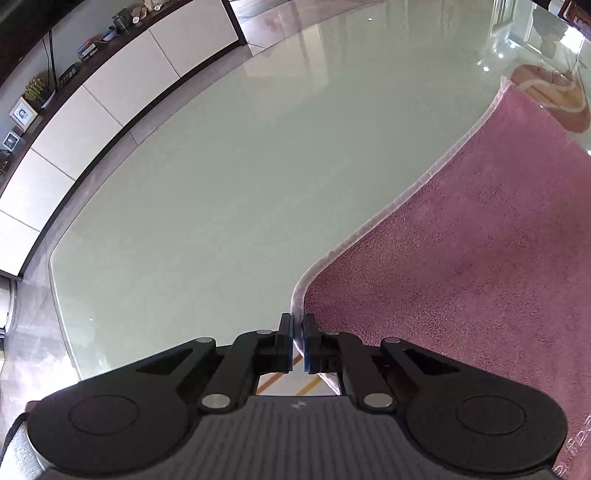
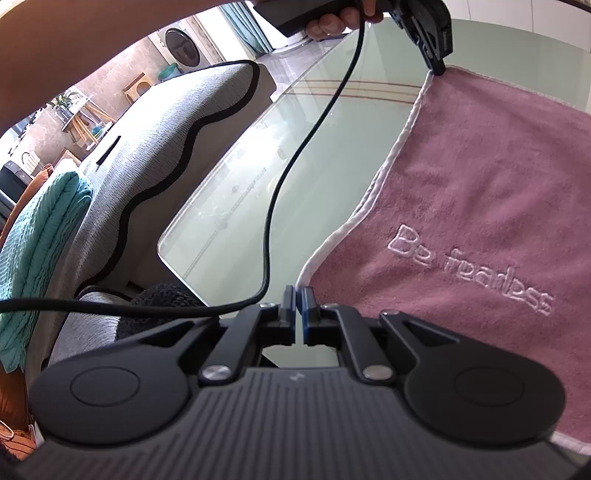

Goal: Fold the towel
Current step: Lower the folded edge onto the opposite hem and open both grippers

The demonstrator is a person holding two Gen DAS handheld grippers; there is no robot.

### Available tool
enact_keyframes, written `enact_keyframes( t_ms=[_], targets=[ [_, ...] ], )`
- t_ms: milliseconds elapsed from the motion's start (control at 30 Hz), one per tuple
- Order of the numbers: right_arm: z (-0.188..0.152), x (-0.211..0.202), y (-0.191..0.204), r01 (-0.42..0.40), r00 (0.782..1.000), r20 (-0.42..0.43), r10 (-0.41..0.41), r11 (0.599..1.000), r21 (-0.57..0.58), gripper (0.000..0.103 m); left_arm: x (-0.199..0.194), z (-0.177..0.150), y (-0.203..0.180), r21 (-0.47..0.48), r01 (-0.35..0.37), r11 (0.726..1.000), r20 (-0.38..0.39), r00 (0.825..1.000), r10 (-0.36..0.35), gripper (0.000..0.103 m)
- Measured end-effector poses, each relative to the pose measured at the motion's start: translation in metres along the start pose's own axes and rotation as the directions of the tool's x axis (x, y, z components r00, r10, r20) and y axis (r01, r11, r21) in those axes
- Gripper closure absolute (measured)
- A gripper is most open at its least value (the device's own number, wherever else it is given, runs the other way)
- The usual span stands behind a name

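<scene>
A pink towel (image 1: 480, 240) with a white hem lies partly on the glass table (image 1: 221, 166). It sags between two held corners. In the left wrist view my left gripper (image 1: 297, 322) is shut, pinching the hem at one corner. In the right wrist view the towel (image 2: 480, 166) shows the stitched words "Be fearless". There my right gripper (image 2: 298, 292) is shut on the near corner of the white hem. At the top of that view my left gripper (image 2: 439, 69), held by a hand (image 2: 332, 20), pinches the far corner.
A black cable (image 2: 295, 158) hangs over the glass table (image 2: 332, 147) from the left gripper. A grey sofa (image 2: 147, 147) with a teal blanket (image 2: 40, 240) stands beyond the table's edge. White cabinets (image 1: 92, 110) line the far side.
</scene>
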State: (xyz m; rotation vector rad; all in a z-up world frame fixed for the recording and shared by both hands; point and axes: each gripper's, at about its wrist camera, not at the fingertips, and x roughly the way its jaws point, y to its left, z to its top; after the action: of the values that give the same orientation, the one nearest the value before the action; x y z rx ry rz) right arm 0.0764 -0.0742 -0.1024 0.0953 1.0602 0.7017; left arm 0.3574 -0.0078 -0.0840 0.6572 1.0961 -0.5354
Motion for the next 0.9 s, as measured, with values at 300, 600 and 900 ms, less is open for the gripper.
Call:
enact_keyframes(
  t_ms=[300,600,900],
  targets=[
    [0.001,0.021,0.010,0.033,0.999,-0.026,-0.034,0.999,-0.040,0.099,0.001,0.002,0.008,-0.006,-0.009,1.000,0.029,1.000,0.010,0.097],
    [0.000,0.019,0.013,0.033,0.999,0.002,-0.033,0.998,-0.060,0.099,0.013,0.000,0.009,-0.010,-0.011,1.000,0.050,0.999,0.012,0.097],
    [0.001,0.020,0.019,0.026,0.999,0.031,-0.023,0.995,-0.098,0.099,0.006,-0.013,0.029,-0.014,-0.029,0.999,0.055,0.998,0.029,0.100]
  ],
)
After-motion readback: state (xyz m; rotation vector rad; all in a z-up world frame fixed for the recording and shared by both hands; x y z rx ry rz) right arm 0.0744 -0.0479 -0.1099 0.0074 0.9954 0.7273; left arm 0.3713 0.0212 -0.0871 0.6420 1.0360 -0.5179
